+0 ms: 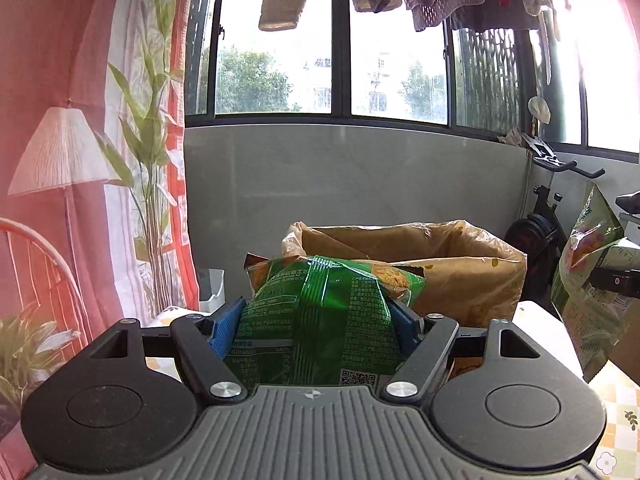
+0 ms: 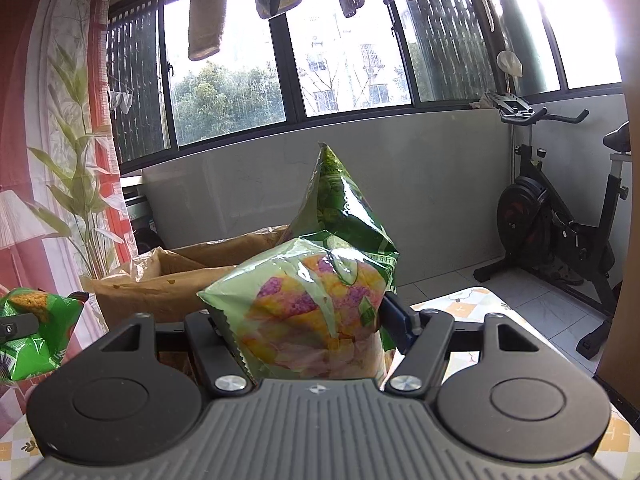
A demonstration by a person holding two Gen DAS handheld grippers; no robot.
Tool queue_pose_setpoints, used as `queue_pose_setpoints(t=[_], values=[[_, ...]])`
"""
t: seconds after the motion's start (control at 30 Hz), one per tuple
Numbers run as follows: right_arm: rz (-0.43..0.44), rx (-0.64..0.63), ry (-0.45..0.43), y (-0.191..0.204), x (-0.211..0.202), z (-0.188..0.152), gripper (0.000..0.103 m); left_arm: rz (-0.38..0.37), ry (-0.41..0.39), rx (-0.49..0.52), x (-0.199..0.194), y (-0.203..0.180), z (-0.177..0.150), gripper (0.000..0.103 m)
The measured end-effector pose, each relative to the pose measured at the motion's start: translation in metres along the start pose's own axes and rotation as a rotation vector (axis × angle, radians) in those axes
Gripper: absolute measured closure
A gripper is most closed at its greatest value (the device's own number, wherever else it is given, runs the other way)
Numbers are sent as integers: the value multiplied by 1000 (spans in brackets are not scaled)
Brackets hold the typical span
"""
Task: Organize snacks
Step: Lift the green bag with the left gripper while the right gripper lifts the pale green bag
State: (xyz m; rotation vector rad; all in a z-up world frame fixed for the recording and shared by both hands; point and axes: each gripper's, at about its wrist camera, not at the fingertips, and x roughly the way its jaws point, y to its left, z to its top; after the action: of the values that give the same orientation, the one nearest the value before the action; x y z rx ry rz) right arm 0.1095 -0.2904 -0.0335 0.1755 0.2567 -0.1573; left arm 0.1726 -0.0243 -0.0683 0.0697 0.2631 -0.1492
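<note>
My left gripper [image 1: 316,320] is shut on a dark green snack bag [image 1: 320,320], its blue pads [image 1: 224,332] pressing both sides. The same bag [image 2: 36,332] appears at the left edge of the right wrist view. My right gripper [image 2: 312,320] is shut on a pale green snack bag [image 2: 308,304] printed with yellow and purple pieces, whose top corner stands up. That bag [image 1: 588,280] shows at the right edge of the left wrist view. A brown cardboard box lined with plastic [image 1: 460,276] stands open just beyond both bags, and it shows again as the box [image 2: 180,280] behind the right gripper.
The table [image 2: 472,304] has a patterned yellow and white cloth. An exercise bike [image 2: 560,220] stands on the floor to the right. A tall plant [image 1: 148,152], a lamp [image 1: 60,152] and red curtains are at the left. Laundry hangs above the windows.
</note>
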Motion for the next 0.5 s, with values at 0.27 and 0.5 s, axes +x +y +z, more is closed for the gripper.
queue_pose_setpoints(t=[0.27,0.5], values=[[63,-16,-64,13,31,52,34,-45,-42,-25,34,8,50,26],[154,-35,-94,26,81,94,34,-105,-42,11,90,1,95,26]])
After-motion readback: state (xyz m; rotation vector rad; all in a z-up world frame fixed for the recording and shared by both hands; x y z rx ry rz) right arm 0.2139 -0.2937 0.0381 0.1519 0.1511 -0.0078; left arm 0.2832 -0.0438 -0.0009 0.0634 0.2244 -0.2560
